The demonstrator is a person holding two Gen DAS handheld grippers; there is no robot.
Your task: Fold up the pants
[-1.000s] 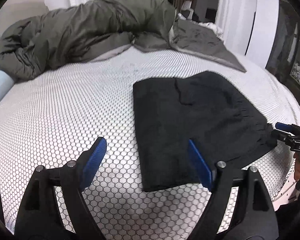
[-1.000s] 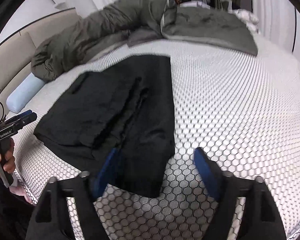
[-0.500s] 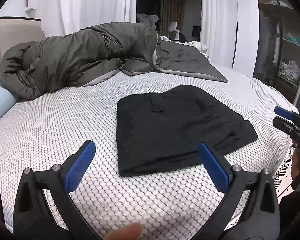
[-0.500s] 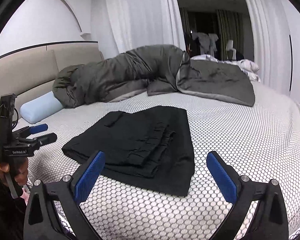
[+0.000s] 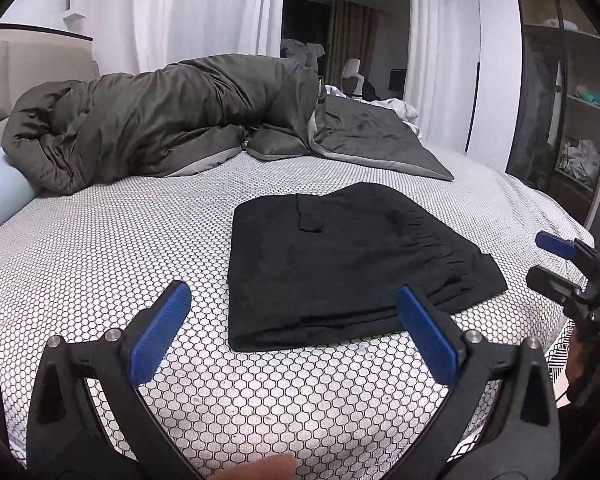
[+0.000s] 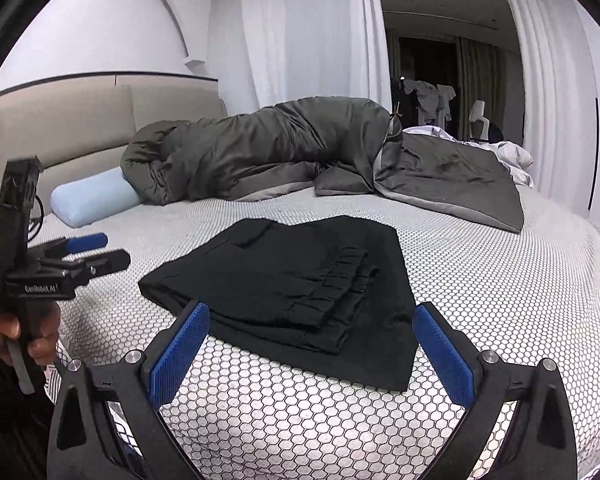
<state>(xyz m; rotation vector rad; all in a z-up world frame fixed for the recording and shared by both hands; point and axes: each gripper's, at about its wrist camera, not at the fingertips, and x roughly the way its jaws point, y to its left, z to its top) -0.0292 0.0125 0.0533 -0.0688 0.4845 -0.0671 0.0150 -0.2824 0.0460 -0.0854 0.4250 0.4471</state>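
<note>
Left wrist view showing black pants (image 5: 340, 268) lying folded flat on the bed (image 5: 100, 248), looking soft, light and limp, best pinched at a thick folded edge. Left gripper (image 5: 296, 328) and right gripper (image 6: 310, 344) hanging released and empty, now spread wider and drawn farther back than a second ago.

Matt black cloth, soft and slightly napped: pants (image 5: 340, 264), gathered elastic at the waistband. White cloth printed with a fine black honeycomb: bed (image 5: 100, 248) cover. Smooth olive-grey cloth with a faint sheen: duvet (image 5: 160, 124). Matt black plastic with blue pads and shiny metal pins: left gripper (image 5: 296, 332), right gripper (image 6: 312, 348).
</note>
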